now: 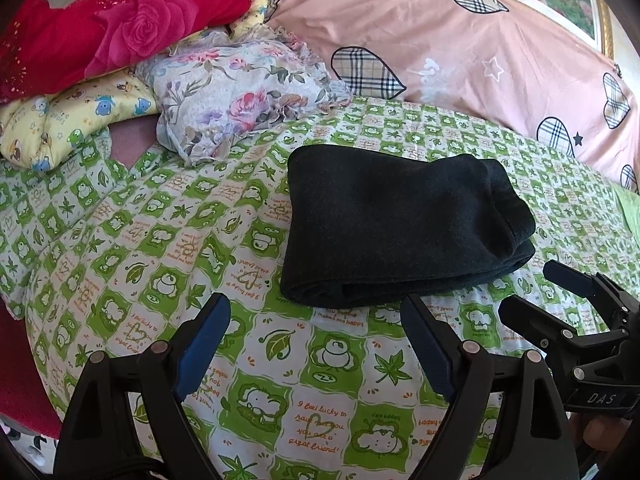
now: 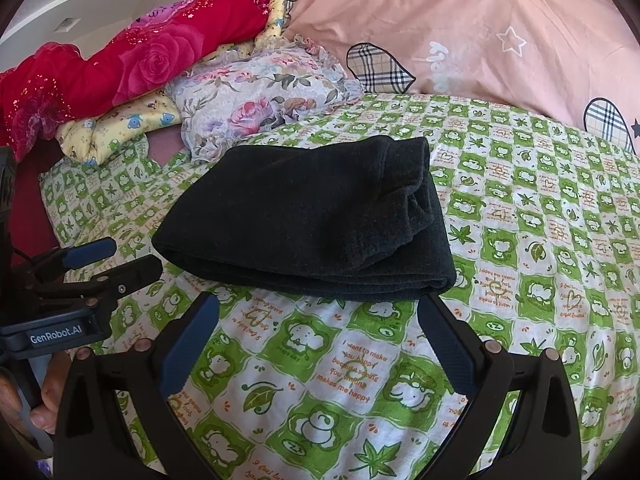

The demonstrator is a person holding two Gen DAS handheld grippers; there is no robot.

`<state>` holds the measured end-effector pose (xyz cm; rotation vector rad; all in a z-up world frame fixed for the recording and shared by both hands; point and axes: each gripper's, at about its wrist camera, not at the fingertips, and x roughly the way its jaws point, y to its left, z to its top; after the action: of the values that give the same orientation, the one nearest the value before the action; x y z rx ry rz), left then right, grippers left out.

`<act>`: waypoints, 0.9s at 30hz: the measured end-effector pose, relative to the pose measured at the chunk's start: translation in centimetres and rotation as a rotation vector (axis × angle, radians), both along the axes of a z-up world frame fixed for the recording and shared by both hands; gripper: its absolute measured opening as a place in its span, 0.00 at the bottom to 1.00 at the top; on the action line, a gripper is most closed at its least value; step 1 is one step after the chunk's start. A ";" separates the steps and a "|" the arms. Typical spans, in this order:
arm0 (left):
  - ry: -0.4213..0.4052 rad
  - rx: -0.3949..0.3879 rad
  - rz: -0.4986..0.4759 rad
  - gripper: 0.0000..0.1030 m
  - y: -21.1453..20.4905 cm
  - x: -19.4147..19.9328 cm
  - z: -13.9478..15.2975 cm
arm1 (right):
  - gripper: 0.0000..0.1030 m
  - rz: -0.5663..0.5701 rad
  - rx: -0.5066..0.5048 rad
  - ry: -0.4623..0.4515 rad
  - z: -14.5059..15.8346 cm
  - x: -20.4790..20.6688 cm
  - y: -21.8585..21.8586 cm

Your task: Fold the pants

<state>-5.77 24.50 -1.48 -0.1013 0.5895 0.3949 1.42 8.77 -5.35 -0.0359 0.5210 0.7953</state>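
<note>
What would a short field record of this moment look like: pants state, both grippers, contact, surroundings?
pants: dark pants folded into a compact stack, lying on the green patterned sheet
left gripper: open, empty, just short of the stack's near edge
right gripper: open, empty, also short of the near edge
contact: neither gripper touches the pants
behind: floral pillow, red rose blanket, pink quilt

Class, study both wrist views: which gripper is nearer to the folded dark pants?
Right, narrowly. The right gripper sits open just short of the folded dark pants' front edge, one fingertip almost touching. The left gripper is open too, slightly farther back, toward their left end.
</note>
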 end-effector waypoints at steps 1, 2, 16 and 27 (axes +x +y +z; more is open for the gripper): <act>0.000 0.000 0.000 0.85 0.0 0.0 0.0 | 0.97 0.001 0.000 -0.001 0.0 0.0 0.0; 0.000 0.000 0.002 0.85 0.0 0.0 0.0 | 0.97 0.001 0.000 -0.003 0.1 0.0 0.1; -0.004 0.006 -0.003 0.85 -0.1 0.0 0.0 | 0.97 0.008 0.002 -0.003 0.1 0.0 0.4; -0.012 0.014 -0.002 0.86 0.0 0.0 0.3 | 0.97 -0.001 0.011 -0.004 0.2 0.2 0.3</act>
<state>-5.79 24.48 -1.15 -0.0898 0.5746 0.3965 1.62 9.09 -5.11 -0.0264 0.5130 0.7966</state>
